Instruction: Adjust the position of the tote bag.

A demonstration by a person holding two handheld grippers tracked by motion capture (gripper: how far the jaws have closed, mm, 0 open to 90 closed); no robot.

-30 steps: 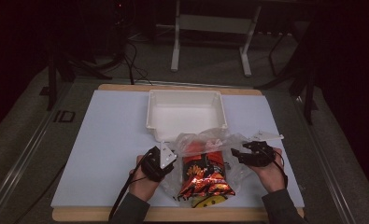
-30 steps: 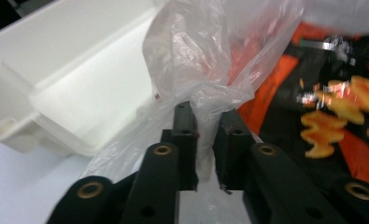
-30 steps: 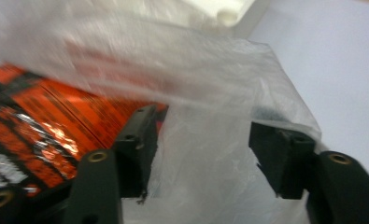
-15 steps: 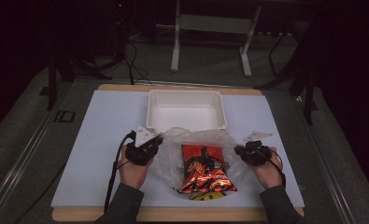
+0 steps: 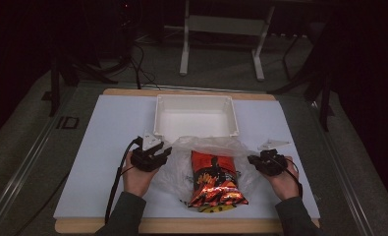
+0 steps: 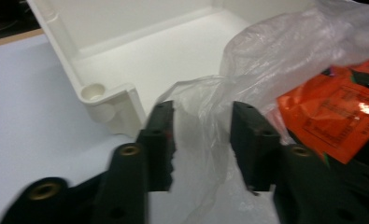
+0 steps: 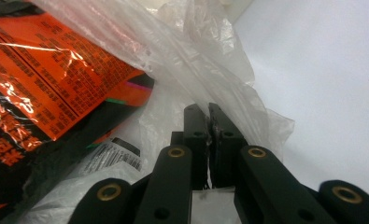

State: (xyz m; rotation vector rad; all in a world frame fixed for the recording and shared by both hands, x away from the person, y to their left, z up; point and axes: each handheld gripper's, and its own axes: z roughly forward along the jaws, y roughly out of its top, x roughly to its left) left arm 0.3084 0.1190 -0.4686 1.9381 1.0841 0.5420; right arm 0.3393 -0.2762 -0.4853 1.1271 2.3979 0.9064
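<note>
An orange and black chip bag (image 5: 216,182) lies inside a clear plastic bag (image 5: 206,145) at the table's front middle. My left gripper (image 5: 164,152) is at the plastic bag's left edge. Its jaws have just been opening and now stand apart. A fold of the plastic bag (image 6: 266,65) hangs loose between them in the left gripper view (image 6: 203,126). My right gripper (image 5: 251,160) sits at the bag's right edge. Seen up close, the right gripper (image 7: 209,119) is shut on the thin film (image 7: 196,60) beside the chip bag (image 7: 56,84).
A white plastic tray (image 5: 194,118) stands just behind the bag, its near corner (image 6: 107,98) close to my left jaws. The white table cover (image 5: 108,128) stretches to both sides, with a wooden edge at front. Dark floor, cables and a stand's legs lie beyond.
My left gripper has moved left and away from the person, drawing the plastic bag's left side out wider, and its jaws now stand apart. The right hand has kept its place.
</note>
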